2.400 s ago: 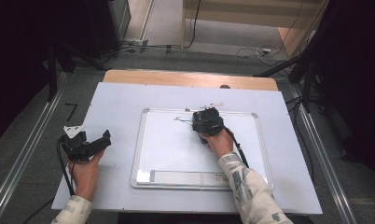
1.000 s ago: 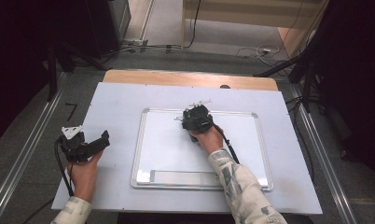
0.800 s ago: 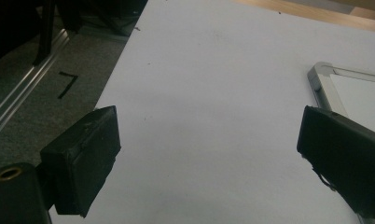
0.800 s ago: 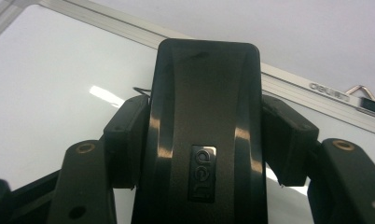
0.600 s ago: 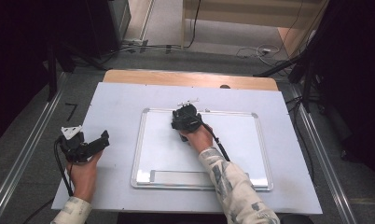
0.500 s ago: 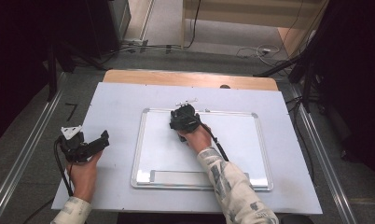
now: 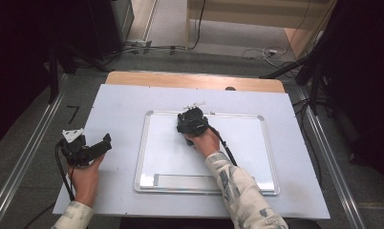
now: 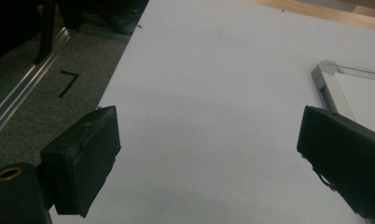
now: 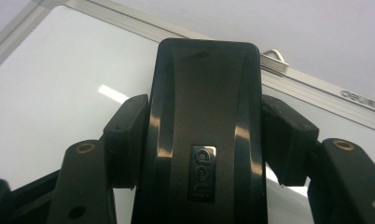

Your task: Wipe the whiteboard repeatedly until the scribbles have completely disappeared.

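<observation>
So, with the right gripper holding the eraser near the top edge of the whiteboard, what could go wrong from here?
1. The eraser sits near the whiteboard frame's top edge; another push could run it onto the frame.
2. The right gripper clamps only the eraser's sides, so pressing down might twist it loose.
3. The left gripper rests open off the board, so the board could slide.

One whiteboard (image 7: 238, 157), one black eraser (image 9: 204, 121) (clamped), two tongs (image 7: 194, 114) (image 7: 105, 141)

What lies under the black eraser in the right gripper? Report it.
The whiteboard lies under the black eraser, which the right gripper clamps near the board's top frame. The patch directly beneath is covered.
</observation>
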`<state>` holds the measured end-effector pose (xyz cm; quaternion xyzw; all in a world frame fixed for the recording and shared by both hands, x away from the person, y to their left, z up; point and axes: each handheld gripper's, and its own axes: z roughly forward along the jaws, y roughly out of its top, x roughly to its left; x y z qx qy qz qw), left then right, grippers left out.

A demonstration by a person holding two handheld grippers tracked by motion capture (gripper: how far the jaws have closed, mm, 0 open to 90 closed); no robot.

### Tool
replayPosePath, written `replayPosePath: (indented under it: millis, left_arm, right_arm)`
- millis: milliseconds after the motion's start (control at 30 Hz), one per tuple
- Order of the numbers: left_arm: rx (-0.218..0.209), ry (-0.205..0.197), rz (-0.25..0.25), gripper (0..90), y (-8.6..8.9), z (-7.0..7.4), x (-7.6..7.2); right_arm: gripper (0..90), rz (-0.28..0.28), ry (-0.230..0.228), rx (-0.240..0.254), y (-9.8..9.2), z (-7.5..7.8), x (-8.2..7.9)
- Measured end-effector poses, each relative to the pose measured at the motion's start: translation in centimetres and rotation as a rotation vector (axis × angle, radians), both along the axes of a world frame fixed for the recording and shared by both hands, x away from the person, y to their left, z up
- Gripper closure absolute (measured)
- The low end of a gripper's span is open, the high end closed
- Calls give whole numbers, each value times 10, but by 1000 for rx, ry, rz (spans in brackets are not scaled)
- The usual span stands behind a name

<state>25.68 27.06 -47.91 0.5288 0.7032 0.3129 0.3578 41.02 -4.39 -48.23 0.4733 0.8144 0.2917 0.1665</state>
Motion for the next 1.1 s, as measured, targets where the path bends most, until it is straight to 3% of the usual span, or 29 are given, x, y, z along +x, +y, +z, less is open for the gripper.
replayPosePath:
  millis: [400, 533, 767, 1100]
  left_arm:
    - [1, 1, -3, 65, 0, 0, 1]
    - [1, 1, -3, 65, -1, -1, 1]
    - [0, -1, -3, 65, -2, 0, 2]
    - [1, -2, -4, 64, 0, 0, 1]
  right_arm:
    - [363, -85, 1, -4, -54, 1, 3]
    - [363, -107, 7, -1, -63, 2, 4]
    - [363, -79, -4, -18, -50, 1, 4]
    - [363, 1, -4, -12, -4, 0, 6]
